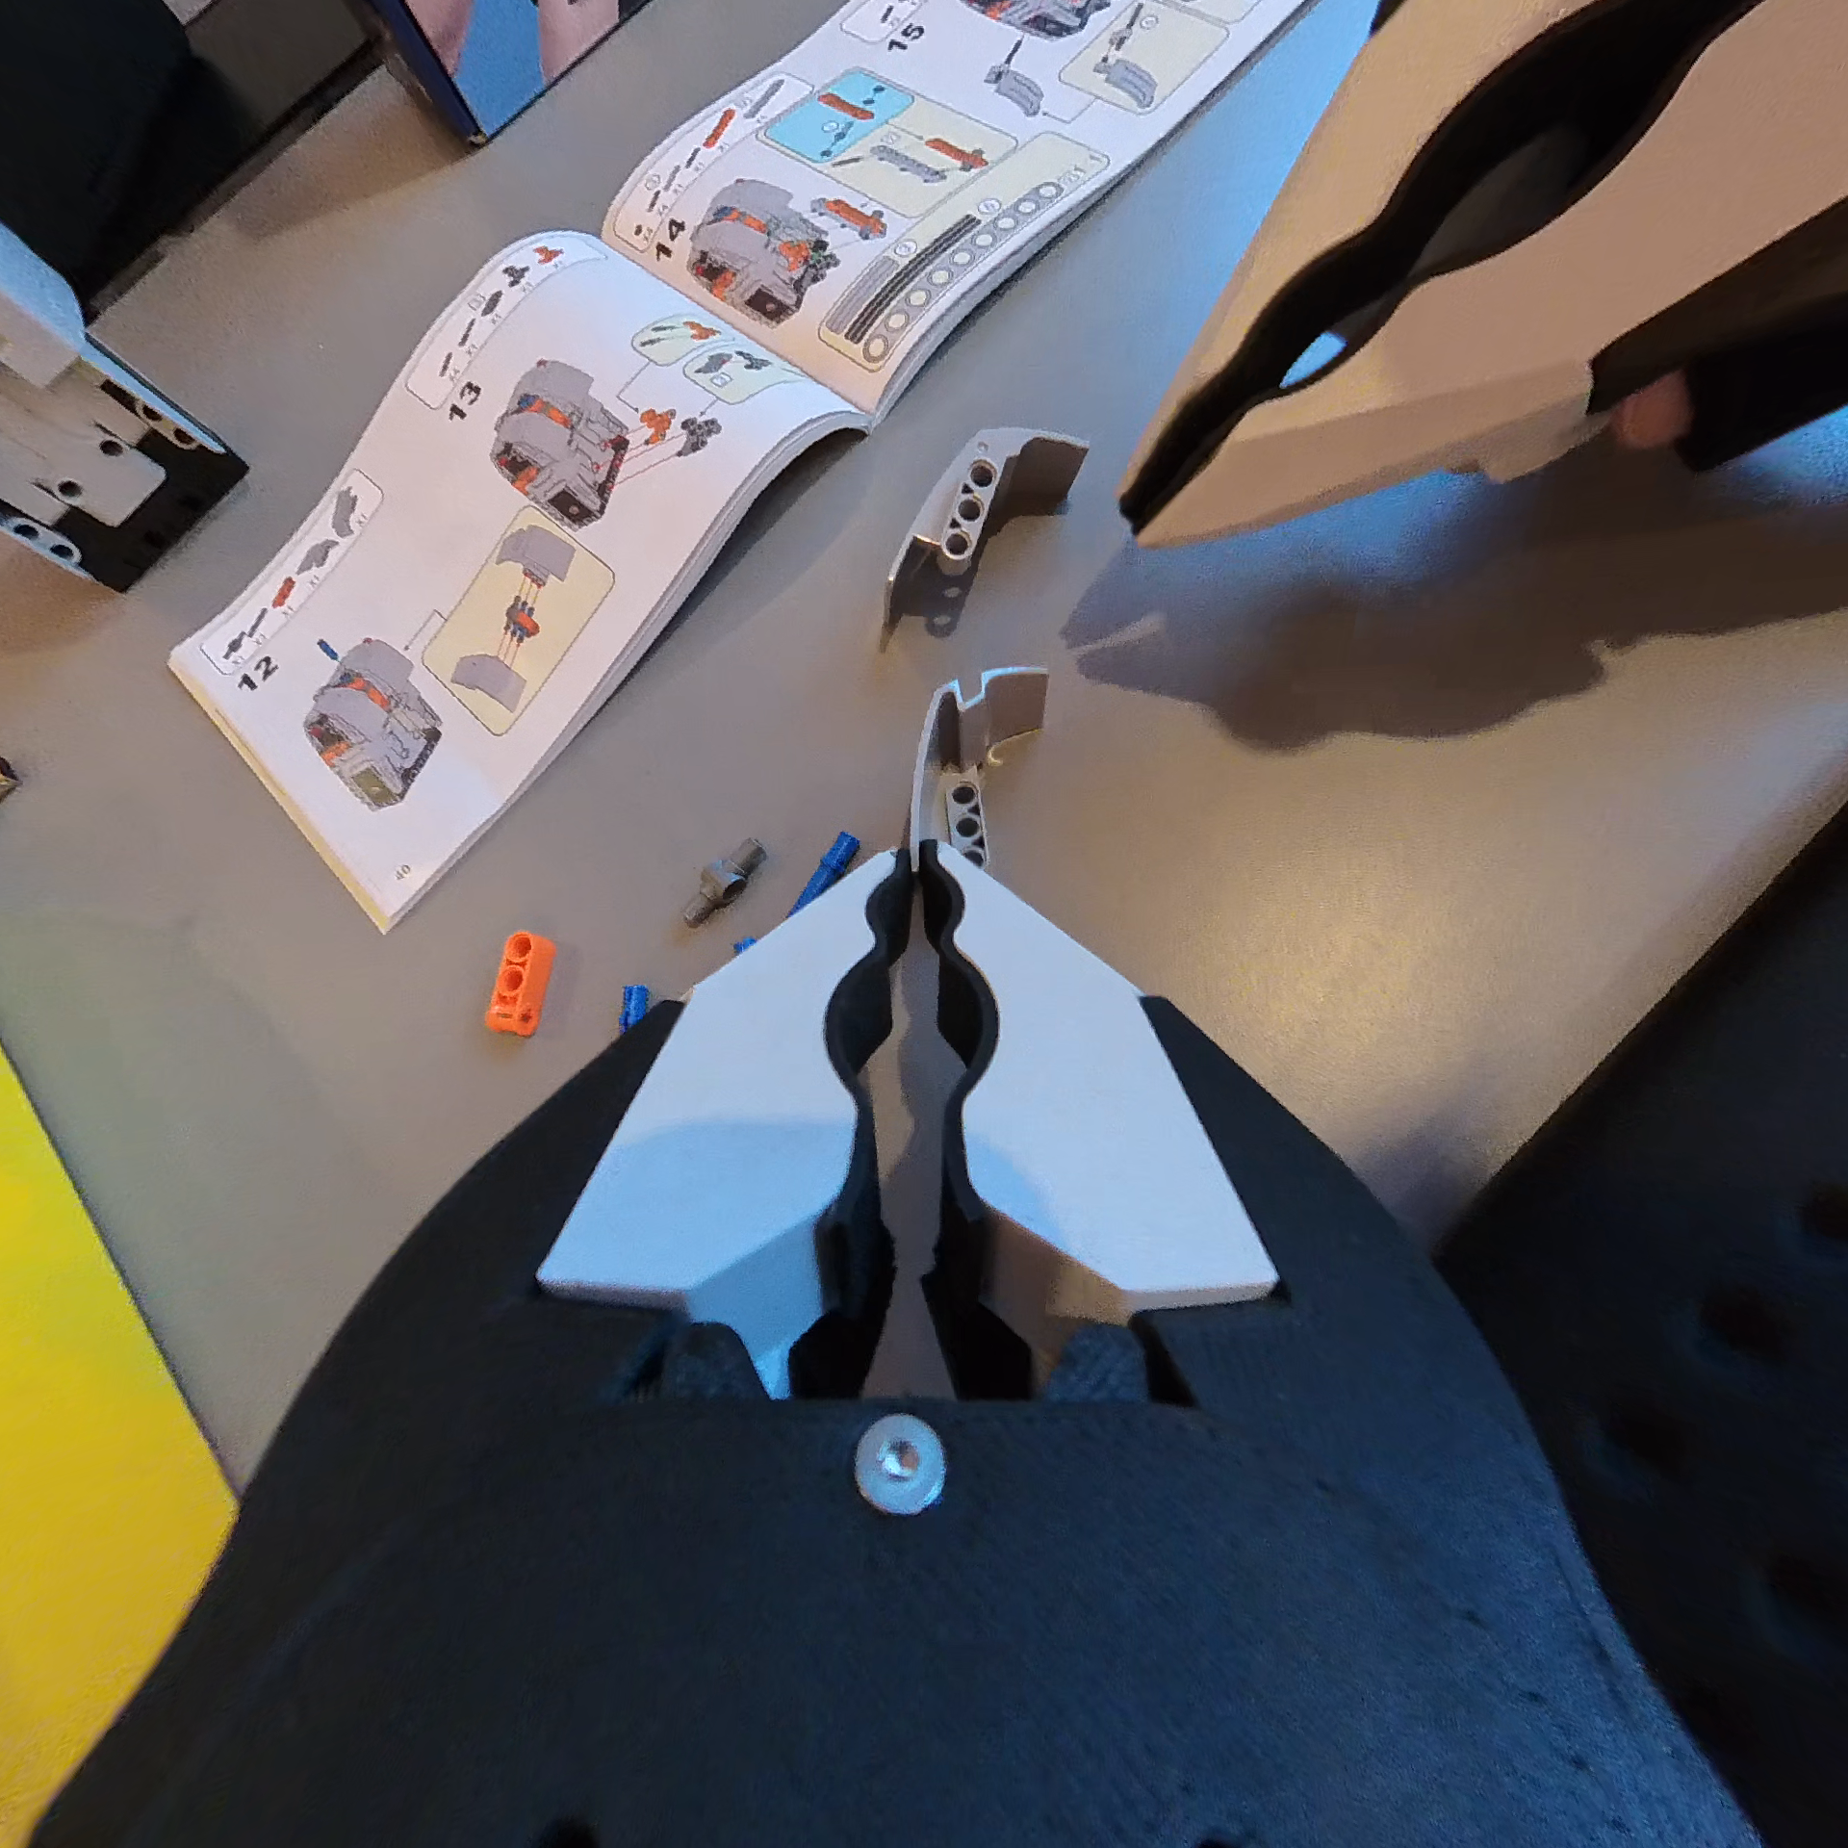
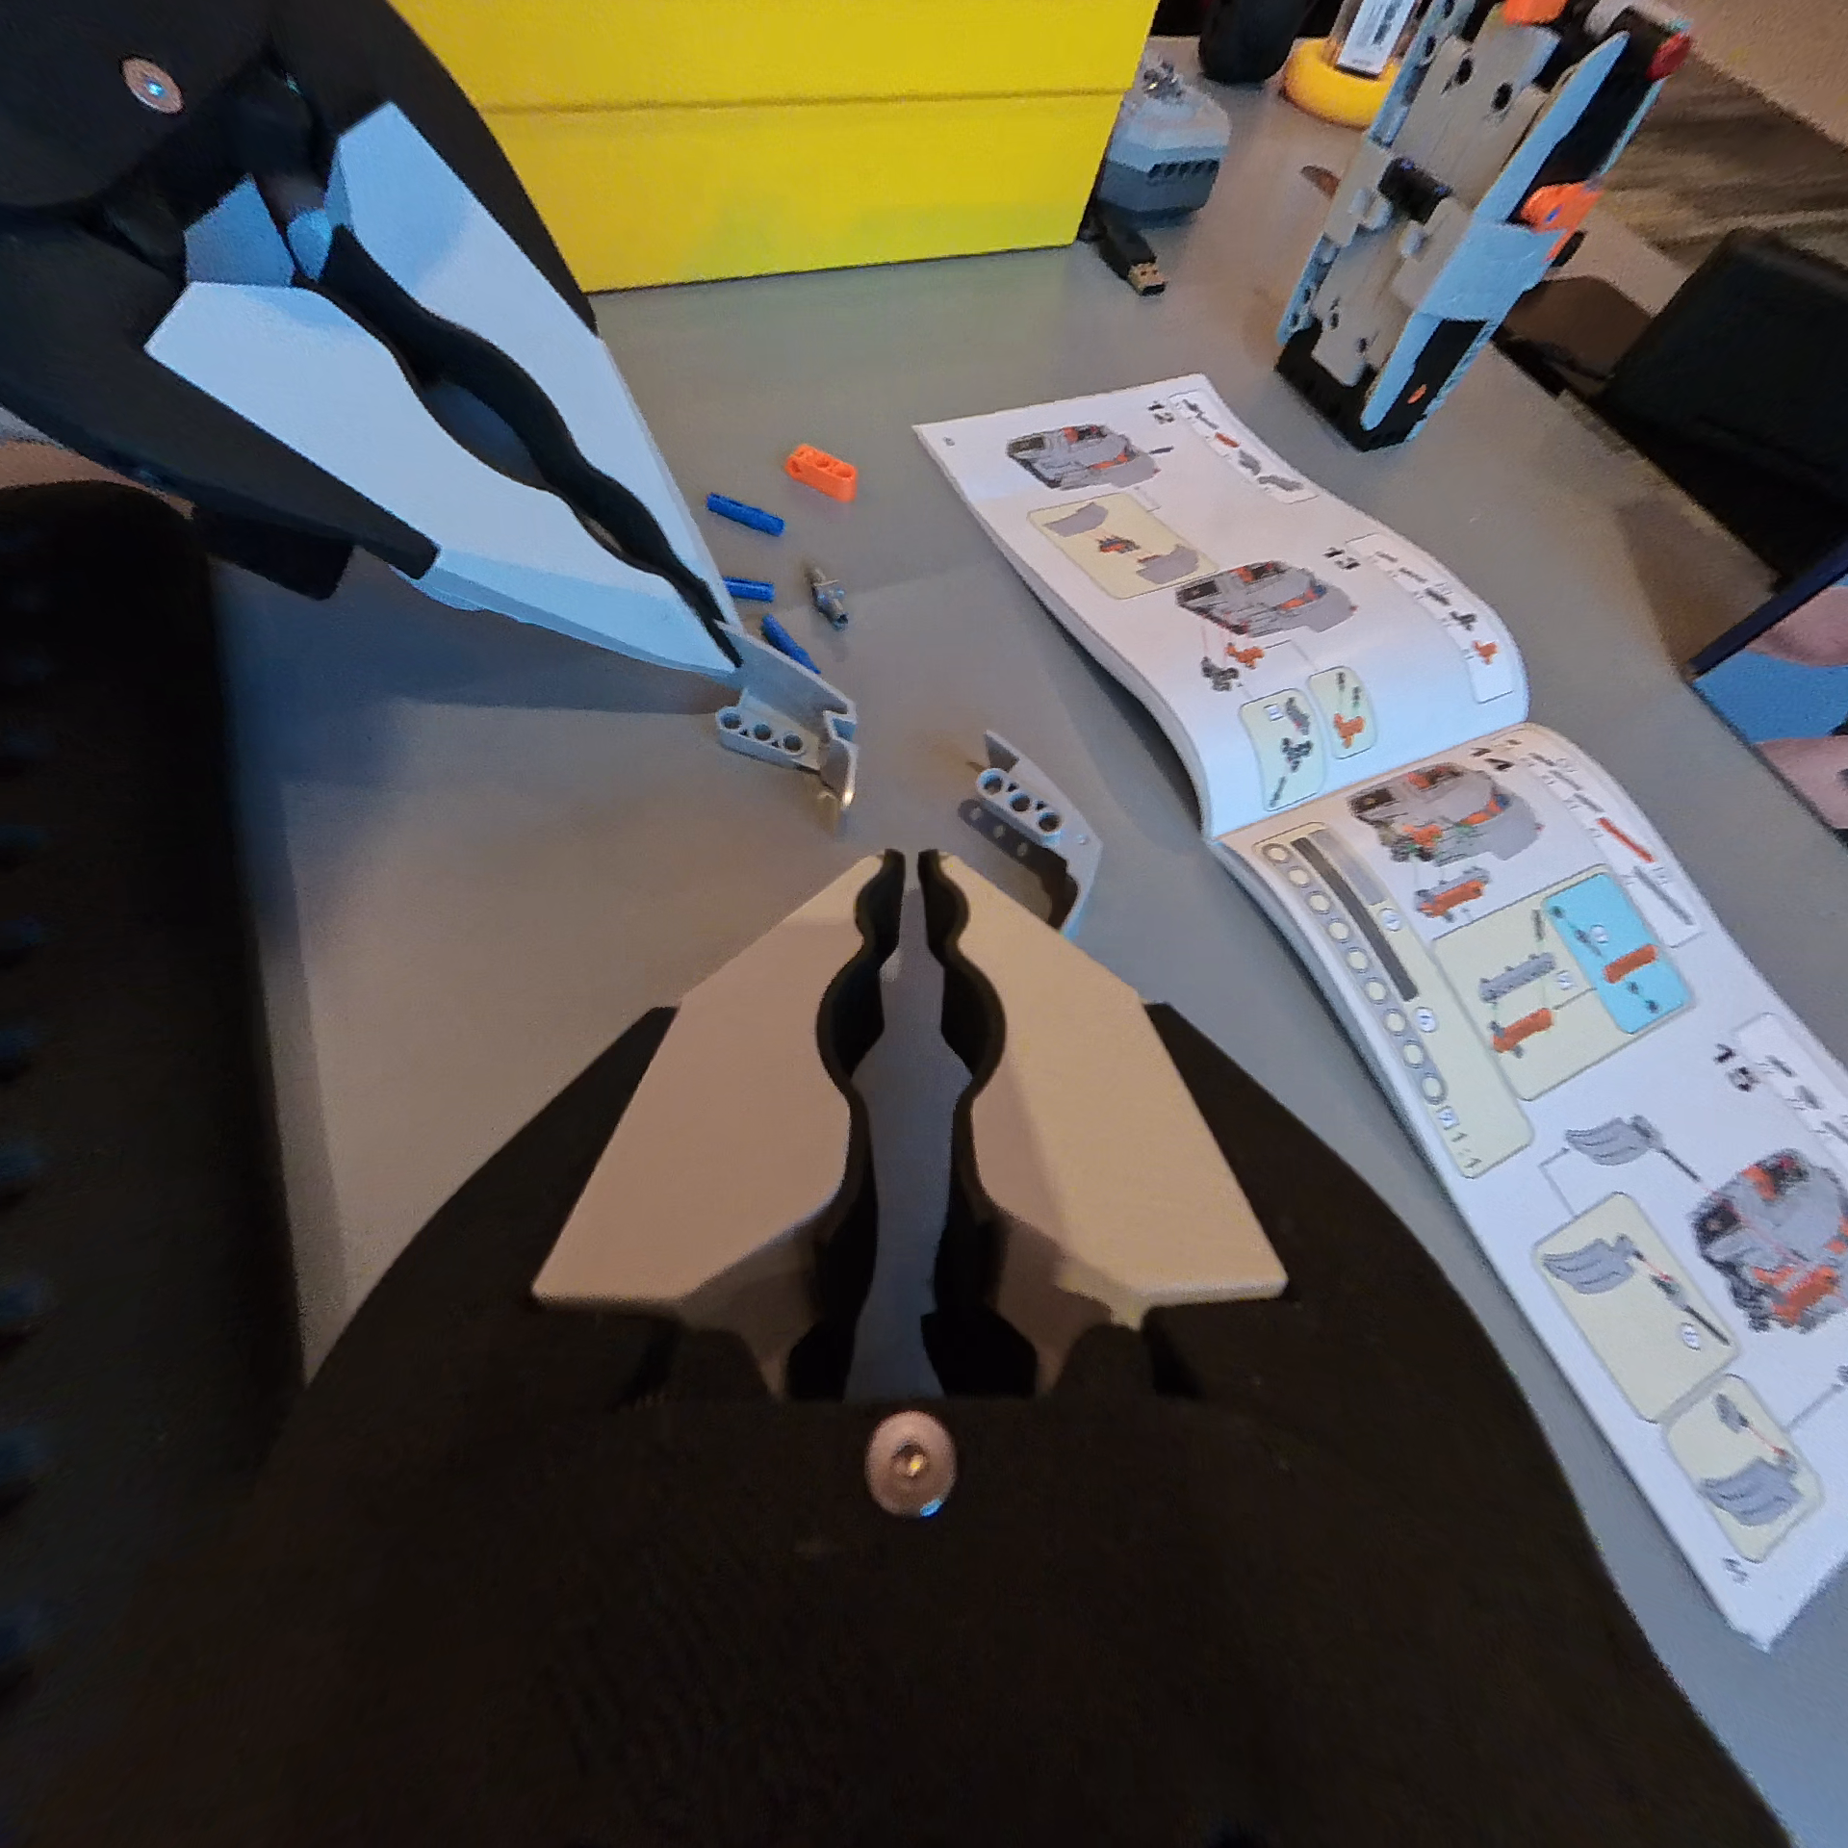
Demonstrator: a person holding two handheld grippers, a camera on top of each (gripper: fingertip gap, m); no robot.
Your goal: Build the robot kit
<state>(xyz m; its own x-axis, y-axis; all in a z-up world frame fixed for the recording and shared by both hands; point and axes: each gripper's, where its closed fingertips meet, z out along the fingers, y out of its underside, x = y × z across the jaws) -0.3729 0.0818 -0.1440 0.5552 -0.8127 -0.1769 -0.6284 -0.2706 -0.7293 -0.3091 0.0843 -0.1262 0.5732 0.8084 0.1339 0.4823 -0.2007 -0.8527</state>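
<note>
Here the left gripper (image 1: 918, 858) pinches a grey panel (image 1: 985, 735); the right gripper (image 2: 910, 862) hovers nearly closed, empty.

The left gripper (image 1: 917, 862), its matt black printed body showing a fine layered grain and smooth pale finger plates, is pinching a smooth grey plastic curved panel (image 1: 985, 735). The paper booklet (image 1: 560, 500) is lying with a slight sheen on the smooth matt grey table (image 1: 1300, 950), near a glossy orange plastic connector (image 1: 520, 983).

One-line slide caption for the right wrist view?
Left gripper pinches a grey curved plastic panel; right gripper hovers near another.
</note>
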